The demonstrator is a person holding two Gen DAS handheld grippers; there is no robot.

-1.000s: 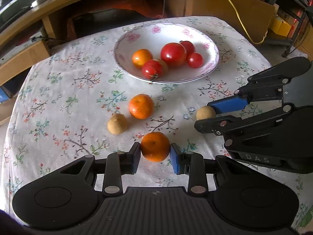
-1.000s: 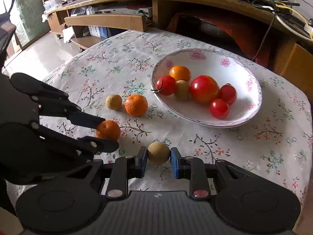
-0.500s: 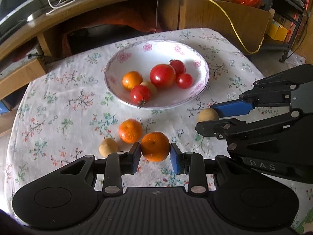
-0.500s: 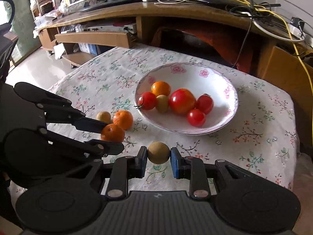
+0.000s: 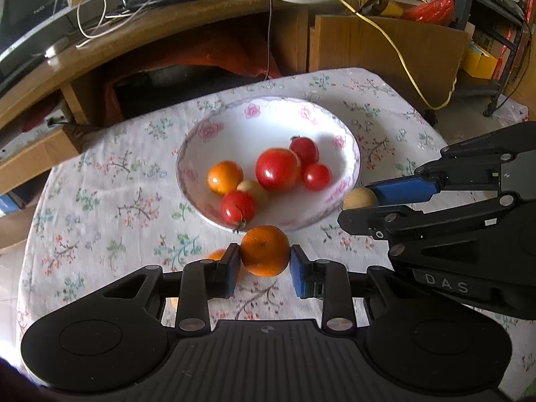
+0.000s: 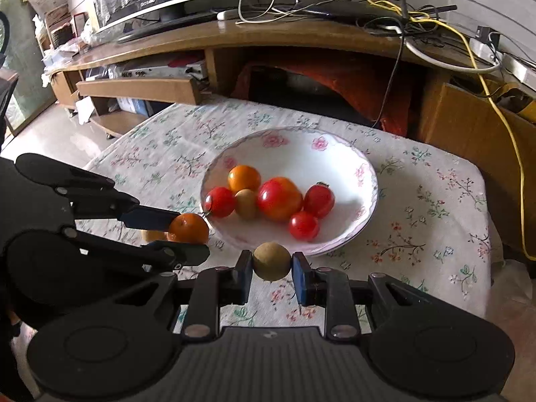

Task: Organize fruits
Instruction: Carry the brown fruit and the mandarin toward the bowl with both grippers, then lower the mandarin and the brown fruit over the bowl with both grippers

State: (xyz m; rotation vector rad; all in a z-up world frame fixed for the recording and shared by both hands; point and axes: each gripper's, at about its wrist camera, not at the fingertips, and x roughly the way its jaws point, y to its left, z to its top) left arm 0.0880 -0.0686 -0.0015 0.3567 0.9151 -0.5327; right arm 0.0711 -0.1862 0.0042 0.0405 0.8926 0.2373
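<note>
The left gripper is clenched on a round orange mandarin — held just short of the near rim of the white floral-edged ceramic bowl. The right gripper clasps a small tan-brown round fruit between its blue pads — at the same rim.

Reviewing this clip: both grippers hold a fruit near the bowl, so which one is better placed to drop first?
Left, marginally. The left gripper holds the orange right at the bowl rim beside the tomatoes. The right gripper holds the tan fruit just short of the rim too.
</note>
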